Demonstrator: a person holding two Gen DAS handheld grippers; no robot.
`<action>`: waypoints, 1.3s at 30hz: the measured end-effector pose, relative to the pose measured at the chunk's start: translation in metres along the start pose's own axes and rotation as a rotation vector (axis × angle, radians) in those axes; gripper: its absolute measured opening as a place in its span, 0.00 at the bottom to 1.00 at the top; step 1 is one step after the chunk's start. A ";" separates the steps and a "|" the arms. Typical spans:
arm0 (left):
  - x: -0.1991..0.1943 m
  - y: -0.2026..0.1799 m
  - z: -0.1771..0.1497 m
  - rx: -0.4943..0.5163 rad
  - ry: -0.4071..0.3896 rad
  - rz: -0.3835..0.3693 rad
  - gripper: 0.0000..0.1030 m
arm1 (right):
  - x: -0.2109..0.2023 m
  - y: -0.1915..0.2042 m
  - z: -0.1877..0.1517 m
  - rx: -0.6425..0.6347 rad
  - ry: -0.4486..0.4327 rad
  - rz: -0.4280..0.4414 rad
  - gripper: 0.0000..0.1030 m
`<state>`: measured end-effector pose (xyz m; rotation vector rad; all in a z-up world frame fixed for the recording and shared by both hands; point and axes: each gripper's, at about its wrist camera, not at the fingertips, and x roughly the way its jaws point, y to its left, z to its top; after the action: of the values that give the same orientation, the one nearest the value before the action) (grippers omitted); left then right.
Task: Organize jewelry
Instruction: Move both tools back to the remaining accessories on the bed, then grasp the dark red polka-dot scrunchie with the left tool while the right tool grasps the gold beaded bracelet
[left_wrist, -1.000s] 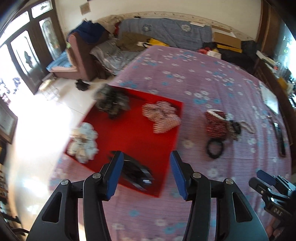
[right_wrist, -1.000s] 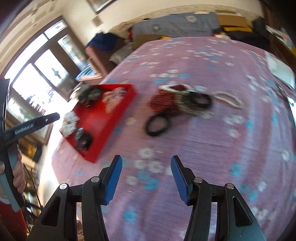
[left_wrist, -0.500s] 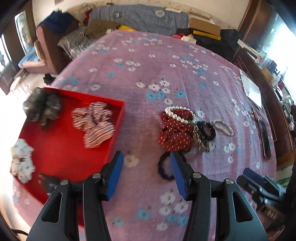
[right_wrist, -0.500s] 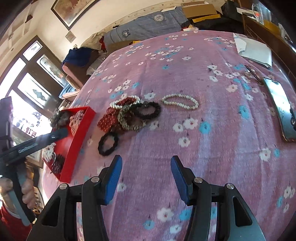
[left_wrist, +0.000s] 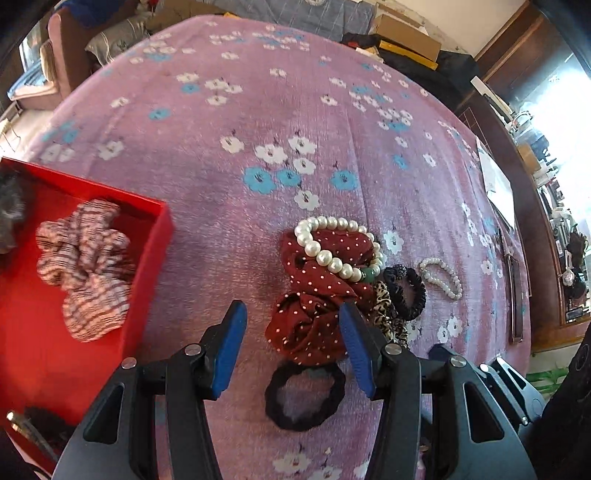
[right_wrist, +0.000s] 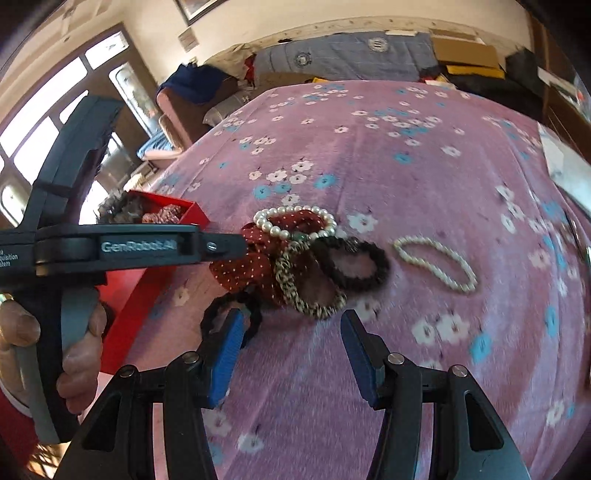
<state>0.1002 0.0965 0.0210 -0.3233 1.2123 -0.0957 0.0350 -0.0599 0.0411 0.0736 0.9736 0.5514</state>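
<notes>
1. Left hand-held gripper (left_wrist: 291, 325): jaws apart, holding nothing. It hovers low over the pile of loose pieces, seemingly just above rather than touching. The lower lobe of the red dotted scrunchie (left_wrist: 317, 295) sits between its blue pads; the black hair tie (left_wrist: 304, 397) lies just nearer the camera, under the gap.
2. Right hand-held gripper (right_wrist: 291, 332): jaws apart, empty, on the near side of the same pile, closest to the leopard-print tie (right_wrist: 306, 286).
3. Pile, outward: a large pearl bracelet (left_wrist: 332, 247) rests on top of the red scrunchie; a black ruffled tie (left_wrist: 404, 291) touches the pile's right edge; a small pearl bracelet (left_wrist: 441, 277) lies apart to the right.
4. Red tray (left_wrist: 155, 258), on the left of the floral bed cover (left_wrist: 258, 110): holds a striped scrunchie (left_wrist: 85, 266), a dark fuzzy one (left_wrist: 9, 206) at the frame edge, and a dark piece low in the corner, half hidden.
5. Progress, judged: partly done. Several pieces are in the tray; six remain on the cover.
6. Likely step in hand: left gripper closing on the red scrunchie. The bracelet on top could ride along or slip off.
</notes>
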 end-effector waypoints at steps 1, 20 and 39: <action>0.004 0.000 0.000 -0.001 0.007 -0.005 0.49 | 0.004 0.002 0.000 -0.014 0.006 -0.002 0.54; -0.051 -0.015 -0.046 -0.045 -0.037 -0.093 0.06 | -0.027 -0.015 -0.013 0.108 -0.016 0.022 0.01; -0.063 0.022 -0.149 -0.036 -0.007 -0.024 0.07 | -0.001 -0.033 -0.017 0.212 0.024 0.028 0.48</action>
<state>-0.0629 0.1035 0.0247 -0.3696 1.2048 -0.0932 0.0341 -0.0918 0.0227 0.2710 1.0531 0.4734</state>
